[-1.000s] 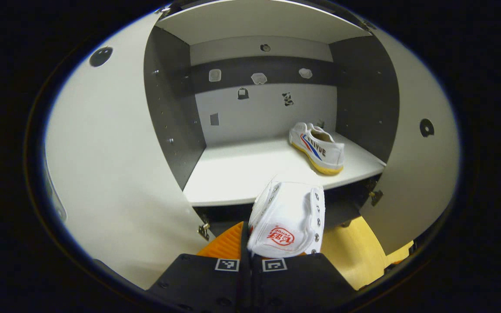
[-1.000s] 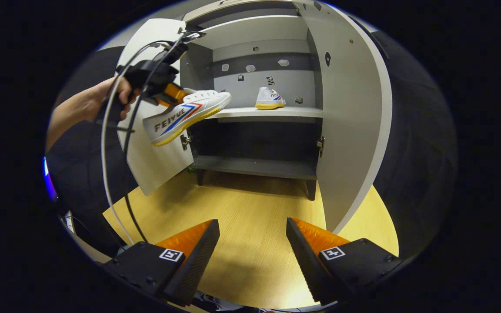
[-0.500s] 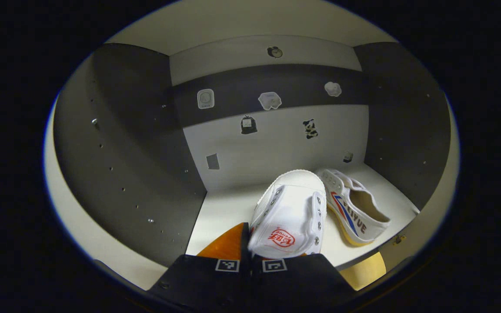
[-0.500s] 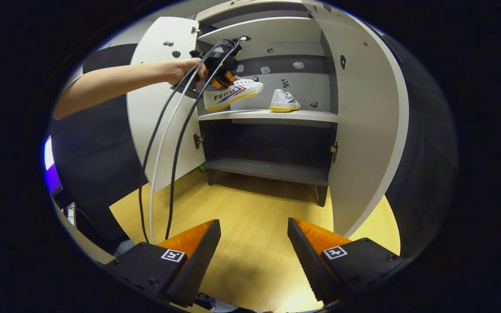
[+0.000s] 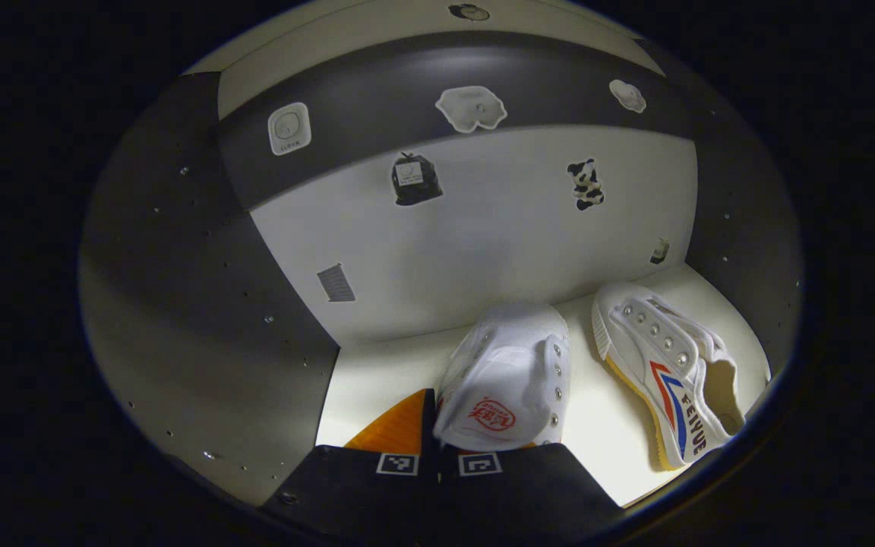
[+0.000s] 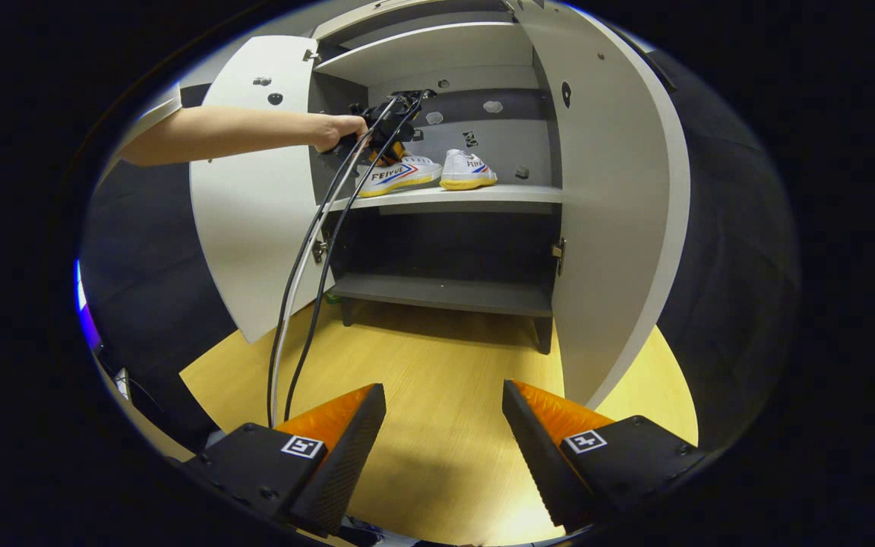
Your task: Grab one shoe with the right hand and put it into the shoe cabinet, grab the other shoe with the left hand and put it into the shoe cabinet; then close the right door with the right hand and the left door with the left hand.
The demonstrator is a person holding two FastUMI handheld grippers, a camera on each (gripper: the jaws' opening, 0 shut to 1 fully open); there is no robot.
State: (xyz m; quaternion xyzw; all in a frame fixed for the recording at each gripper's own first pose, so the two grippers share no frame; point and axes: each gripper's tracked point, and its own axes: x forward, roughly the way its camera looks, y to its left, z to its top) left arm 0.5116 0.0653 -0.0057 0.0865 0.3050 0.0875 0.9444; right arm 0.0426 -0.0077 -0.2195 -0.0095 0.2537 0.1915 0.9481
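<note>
In the left gripper view my left gripper [image 5: 437, 433] is shut on the tongue of a white shoe [image 5: 510, 372], deep inside the cabinet and just above its white upper shelf [image 5: 377, 380]. A second white shoe [image 5: 673, 380] with red and blue stripes lies on that shelf to the right. In the right gripper view the held shoe [image 6: 399, 173] and the other shoe [image 6: 468, 170] sit side by side on the shelf [image 6: 483, 194], with the left gripper [image 6: 384, 129] and a hand above them. My right gripper [image 6: 443, 425] hangs open over the wooden floor, well back from the cabinet.
Both cabinet doors stand open: the left door [image 6: 255, 190] and the right door [image 6: 612, 197]. Cables [image 6: 308, 258] trail down from the left gripper. A lower grey shelf [image 6: 445, 292] lies below. Stickers dot the back wall [image 5: 483, 228].
The left gripper has carried its shoe further into the cabinet and lower, down to the shelf beside the other shoe. The right gripper has stayed open and nearly in place.
</note>
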